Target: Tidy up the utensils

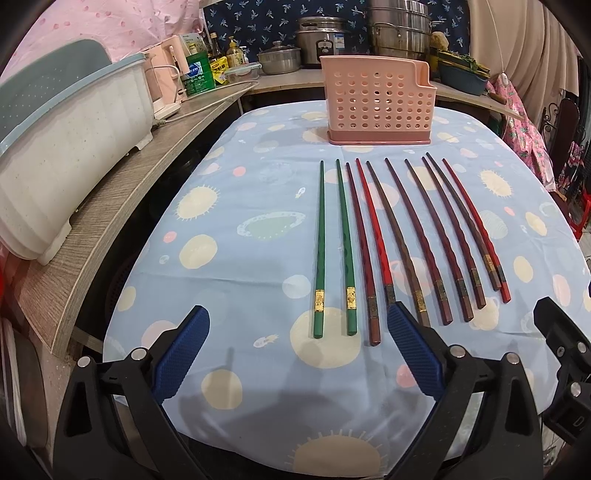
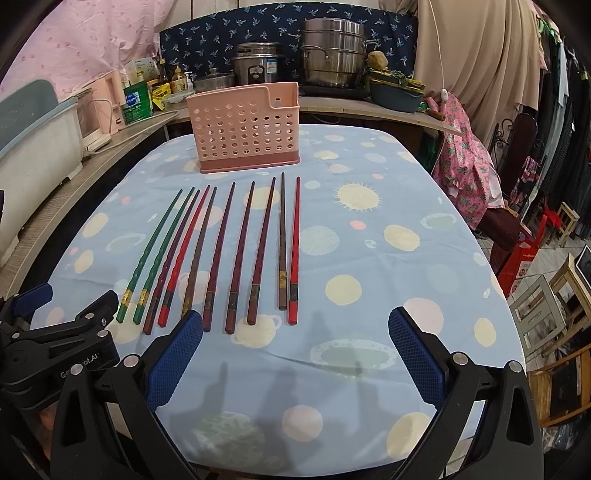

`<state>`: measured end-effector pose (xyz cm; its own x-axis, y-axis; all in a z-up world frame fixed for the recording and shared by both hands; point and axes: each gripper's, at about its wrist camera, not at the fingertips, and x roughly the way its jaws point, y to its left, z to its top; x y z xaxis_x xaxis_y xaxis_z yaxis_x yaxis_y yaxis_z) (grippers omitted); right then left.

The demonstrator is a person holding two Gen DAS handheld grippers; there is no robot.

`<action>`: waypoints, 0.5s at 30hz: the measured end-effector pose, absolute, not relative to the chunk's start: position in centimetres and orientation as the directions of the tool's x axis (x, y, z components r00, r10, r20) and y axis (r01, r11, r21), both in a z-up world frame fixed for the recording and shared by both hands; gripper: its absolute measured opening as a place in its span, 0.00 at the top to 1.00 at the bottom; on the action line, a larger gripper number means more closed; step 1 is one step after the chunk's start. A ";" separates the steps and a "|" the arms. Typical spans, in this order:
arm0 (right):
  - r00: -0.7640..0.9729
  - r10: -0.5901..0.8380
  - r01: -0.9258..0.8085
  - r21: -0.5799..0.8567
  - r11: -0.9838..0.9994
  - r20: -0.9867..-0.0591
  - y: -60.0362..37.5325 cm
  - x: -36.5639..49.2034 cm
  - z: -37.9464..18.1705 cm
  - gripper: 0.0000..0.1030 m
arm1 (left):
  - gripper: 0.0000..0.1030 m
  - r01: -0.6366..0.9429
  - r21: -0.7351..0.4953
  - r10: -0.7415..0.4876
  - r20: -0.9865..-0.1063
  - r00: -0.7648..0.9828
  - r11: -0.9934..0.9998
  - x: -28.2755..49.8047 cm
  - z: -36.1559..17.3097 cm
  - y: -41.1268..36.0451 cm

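Several chopsticks lie side by side on the blue patterned tablecloth (image 1: 229,280): two green chopsticks (image 1: 320,243) at the left, then red chopsticks (image 1: 373,225) and dark brown chopsticks (image 1: 424,240). In the right wrist view the same row runs from the green chopsticks (image 2: 147,258) to a red chopstick (image 2: 294,251). A pink perforated holder (image 1: 376,103) stands upright behind their tips, seen too as the pink holder (image 2: 245,129). My left gripper (image 1: 299,314) is open just short of the green pair's thick ends. My right gripper (image 2: 295,317) is open, empty, near the right-hand ends.
A wooden shelf (image 1: 122,206) runs along the table's left side and bears a white dish rack (image 1: 62,155), bottles and a pink kettle (image 1: 170,81). Metal pots (image 1: 399,33) stand on the counter behind. Chairs (image 2: 546,295) and hanging clothes crowd the right.
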<state>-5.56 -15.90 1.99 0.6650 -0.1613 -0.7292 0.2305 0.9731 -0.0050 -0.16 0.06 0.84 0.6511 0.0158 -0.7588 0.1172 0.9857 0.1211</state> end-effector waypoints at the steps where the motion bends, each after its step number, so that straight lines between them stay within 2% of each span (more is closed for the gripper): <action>1: 0.665 -0.161 0.231 -0.004 0.973 -0.730 -15.9 -5.6 2.0 0.06 | 0.10 0.117 0.121 0.016 -0.759 0.651 0.986 -0.2 0.8 0.1; 15: 0.664 -0.158 0.230 -0.002 0.973 -0.731 -15.8 -5.5 2.0 0.06 | 0.10 0.117 0.121 0.015 -0.758 0.652 0.986 -0.2 0.9 0.1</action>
<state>-5.53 -15.84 1.96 0.6636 -0.1580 -0.7312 0.2296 0.9733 -0.0018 -0.15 0.07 0.86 0.6515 0.0152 -0.7585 0.1175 0.9857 0.1207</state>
